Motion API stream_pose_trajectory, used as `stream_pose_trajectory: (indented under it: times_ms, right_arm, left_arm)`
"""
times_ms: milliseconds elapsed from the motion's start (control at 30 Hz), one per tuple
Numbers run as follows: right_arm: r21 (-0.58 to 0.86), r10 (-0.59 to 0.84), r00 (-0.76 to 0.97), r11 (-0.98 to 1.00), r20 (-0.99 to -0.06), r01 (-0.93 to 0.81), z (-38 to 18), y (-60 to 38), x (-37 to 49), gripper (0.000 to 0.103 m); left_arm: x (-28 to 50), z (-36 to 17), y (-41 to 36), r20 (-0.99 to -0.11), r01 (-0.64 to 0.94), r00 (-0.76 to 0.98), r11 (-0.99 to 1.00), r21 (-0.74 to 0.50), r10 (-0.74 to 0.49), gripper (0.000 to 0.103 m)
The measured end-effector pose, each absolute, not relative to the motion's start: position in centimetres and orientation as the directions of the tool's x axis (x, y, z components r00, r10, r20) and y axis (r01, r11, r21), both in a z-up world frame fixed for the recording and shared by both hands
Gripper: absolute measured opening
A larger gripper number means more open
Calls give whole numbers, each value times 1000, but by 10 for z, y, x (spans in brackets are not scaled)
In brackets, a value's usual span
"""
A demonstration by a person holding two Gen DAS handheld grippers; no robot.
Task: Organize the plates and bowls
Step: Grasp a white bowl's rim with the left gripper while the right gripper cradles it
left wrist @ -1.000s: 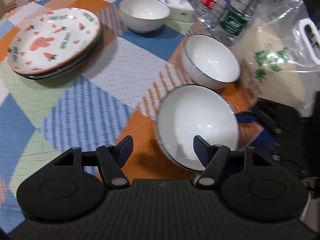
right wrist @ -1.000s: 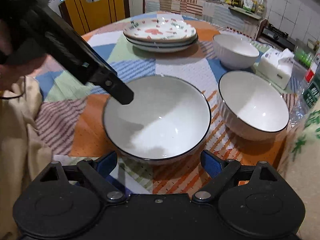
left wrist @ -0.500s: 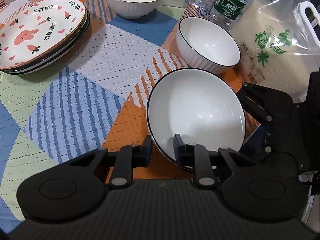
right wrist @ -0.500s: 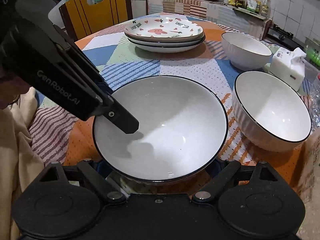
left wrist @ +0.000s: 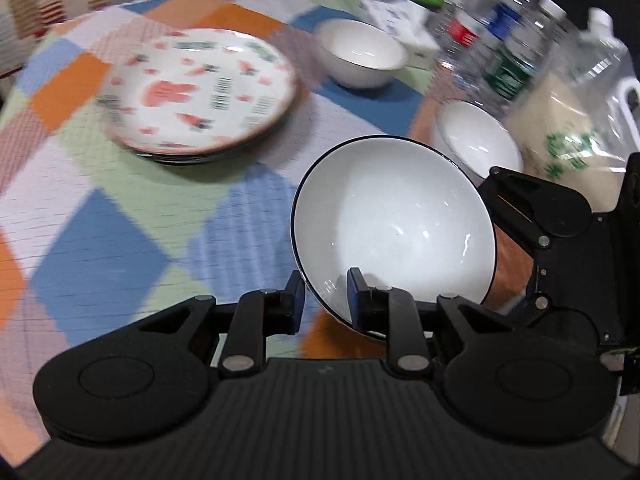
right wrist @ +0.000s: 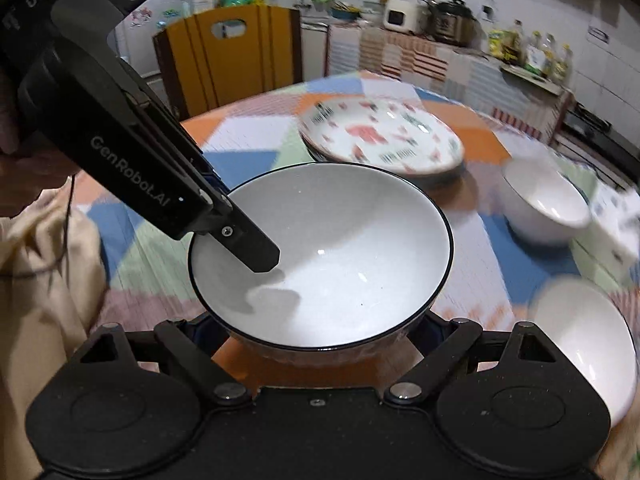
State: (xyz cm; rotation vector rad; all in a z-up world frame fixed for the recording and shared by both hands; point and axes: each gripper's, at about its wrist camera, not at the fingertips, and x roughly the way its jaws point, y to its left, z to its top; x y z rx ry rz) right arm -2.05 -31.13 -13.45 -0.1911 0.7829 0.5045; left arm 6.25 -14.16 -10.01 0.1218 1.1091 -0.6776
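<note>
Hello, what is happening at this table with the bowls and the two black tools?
A person is tidying dishes with two handheld grippers. The left gripper pinches the rim of a large white bowl; the right gripper straddles the same bowl from the other side. Two smaller bowls and a stack of patterned plates sit on the tablecloth.
</note>
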Motion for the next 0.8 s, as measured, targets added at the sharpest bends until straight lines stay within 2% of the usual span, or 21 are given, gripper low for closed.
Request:
stream_pose_trajectory:
  times_ms: [400,800]
  right_arm:
    - [135,463,583,846,-668,-516,-152,-244,35,93]
    - [101,401,592,875,-699,-473,-179,-224,47,93]
  left_arm:
    - [105,-113,-76,-882,464,307,865,-188,-356,22]
    - [113,-148,-78,-891,446,322,882,-154,-319,22]
